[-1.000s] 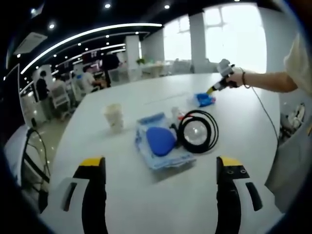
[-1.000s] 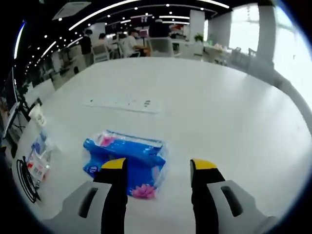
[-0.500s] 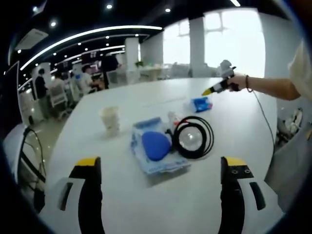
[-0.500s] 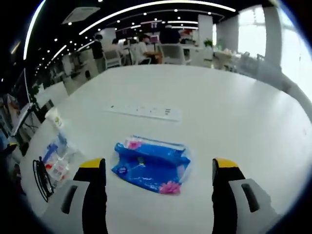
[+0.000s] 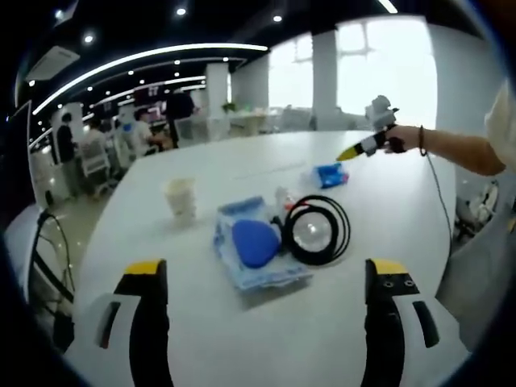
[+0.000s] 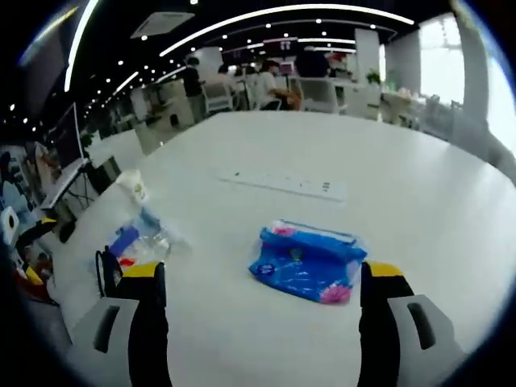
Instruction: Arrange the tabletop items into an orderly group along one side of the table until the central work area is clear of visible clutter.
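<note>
So both grippers hover with fingers spread wide, holding nothing. Right gripper point(image 6: 260, 322) faces the blue packet point(image 6: 309, 264) on the white worktop point(image 6: 419, 201); left gripper point(image 5: 266, 318) faces the cable coil point(image 5: 316, 230), pouch point(image 5: 256, 246) and cup point(image 5: 181, 199).

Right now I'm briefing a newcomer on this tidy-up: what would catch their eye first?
The blue wipes pack lies alone on the white table, between the open right hand-held gripper jaws. Farther off sits a cluster: a blue pouch beside a coiled black cable, with a paper cup nearby.
</note>
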`<action>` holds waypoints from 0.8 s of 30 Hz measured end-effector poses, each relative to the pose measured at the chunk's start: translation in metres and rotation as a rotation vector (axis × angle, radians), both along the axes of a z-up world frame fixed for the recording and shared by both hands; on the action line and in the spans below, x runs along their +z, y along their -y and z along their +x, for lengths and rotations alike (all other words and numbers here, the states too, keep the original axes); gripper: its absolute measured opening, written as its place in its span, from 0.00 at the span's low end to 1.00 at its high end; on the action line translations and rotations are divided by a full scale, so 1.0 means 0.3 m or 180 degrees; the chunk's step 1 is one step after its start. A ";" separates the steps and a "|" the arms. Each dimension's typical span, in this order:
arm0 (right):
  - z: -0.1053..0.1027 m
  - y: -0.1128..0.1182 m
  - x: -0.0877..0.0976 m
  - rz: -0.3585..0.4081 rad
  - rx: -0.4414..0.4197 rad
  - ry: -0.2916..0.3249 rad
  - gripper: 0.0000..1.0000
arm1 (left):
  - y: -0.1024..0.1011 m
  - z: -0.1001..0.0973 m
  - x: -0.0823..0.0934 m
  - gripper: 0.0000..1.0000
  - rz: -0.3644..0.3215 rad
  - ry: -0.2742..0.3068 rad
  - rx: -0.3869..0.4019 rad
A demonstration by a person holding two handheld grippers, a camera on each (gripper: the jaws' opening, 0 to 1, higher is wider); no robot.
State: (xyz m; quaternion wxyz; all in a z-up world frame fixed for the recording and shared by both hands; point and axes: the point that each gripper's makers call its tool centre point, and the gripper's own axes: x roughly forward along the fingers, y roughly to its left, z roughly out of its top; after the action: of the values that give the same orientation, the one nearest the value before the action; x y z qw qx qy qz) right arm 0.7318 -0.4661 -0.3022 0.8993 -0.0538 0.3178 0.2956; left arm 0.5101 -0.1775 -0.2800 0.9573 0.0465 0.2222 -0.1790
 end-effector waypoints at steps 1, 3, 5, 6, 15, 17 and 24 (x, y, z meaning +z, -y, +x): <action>-0.009 -0.007 0.001 0.0004 0.0023 -0.0005 0.99 | 0.001 0.000 0.001 0.99 0.0002 0.0003 -0.0004; -0.033 -0.026 0.005 0.0002 0.0083 0.0006 0.99 | 0.004 0.000 0.005 0.99 -0.0005 0.0015 -0.0009; -0.051 -0.039 0.006 -0.0013 0.0126 0.0040 0.99 | 0.005 0.000 0.007 0.99 -0.0007 0.0016 -0.0004; -0.056 -0.042 0.008 -0.0017 0.0138 0.0087 0.99 | 0.007 -0.001 0.009 0.99 -0.0004 0.0019 -0.0006; -0.181 -0.112 -0.026 -0.0016 0.0421 0.0030 0.99 | 0.014 0.000 0.005 0.99 0.0007 0.0006 -0.0033; -0.197 -0.127 -0.037 -0.0050 0.0507 0.0020 0.99 | 0.014 -0.002 0.001 0.99 0.0025 -0.0008 -0.0042; -0.278 -0.215 -0.052 0.0017 0.0747 -0.0023 0.99 | 0.015 -0.004 0.002 0.99 0.0023 -0.0007 -0.0043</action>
State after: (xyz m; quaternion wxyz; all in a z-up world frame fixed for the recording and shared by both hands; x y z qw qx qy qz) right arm 0.6485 -0.4017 -0.3177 0.8575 -0.0872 0.3118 0.3999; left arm 0.5090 -0.1820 -0.2795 0.9556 0.0514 0.2236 -0.1847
